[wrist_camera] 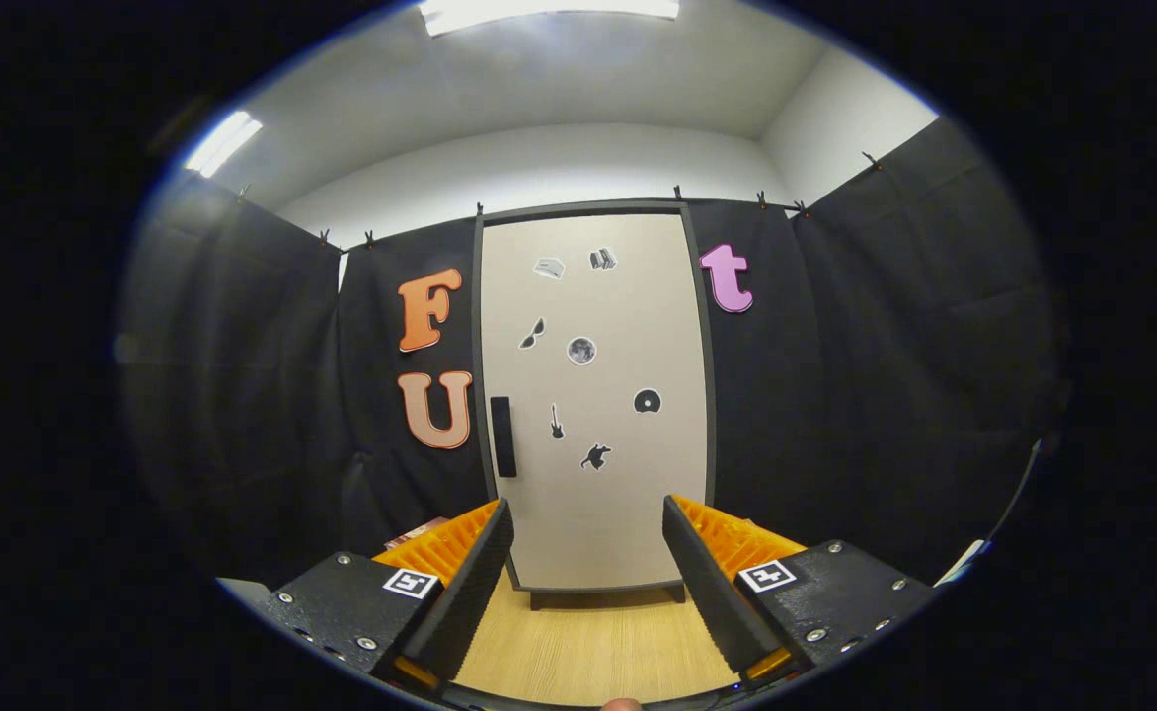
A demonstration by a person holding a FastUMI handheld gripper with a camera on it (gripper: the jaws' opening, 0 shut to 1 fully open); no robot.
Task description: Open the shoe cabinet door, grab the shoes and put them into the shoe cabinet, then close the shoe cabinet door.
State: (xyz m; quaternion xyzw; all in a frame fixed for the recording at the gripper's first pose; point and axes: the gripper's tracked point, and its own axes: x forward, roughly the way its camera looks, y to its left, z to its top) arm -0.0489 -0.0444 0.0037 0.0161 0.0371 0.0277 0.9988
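Seven stickers dot the shut beige cabinet door (598, 395); gripper (588, 553) fingers apart.

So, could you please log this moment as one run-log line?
shoe cabinet door: closed | handle: untouched | hand-held gripper: open, holding nothing

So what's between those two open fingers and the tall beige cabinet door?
In the gripper view, bare light wooden floor lies between the open gripper and the beige cabinet door.

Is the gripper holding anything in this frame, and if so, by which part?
Nothing is held. The gripper is open with only bare wooden floor between its fingers, and the closed shoe cabinet door with its dark handle stands beyond them.
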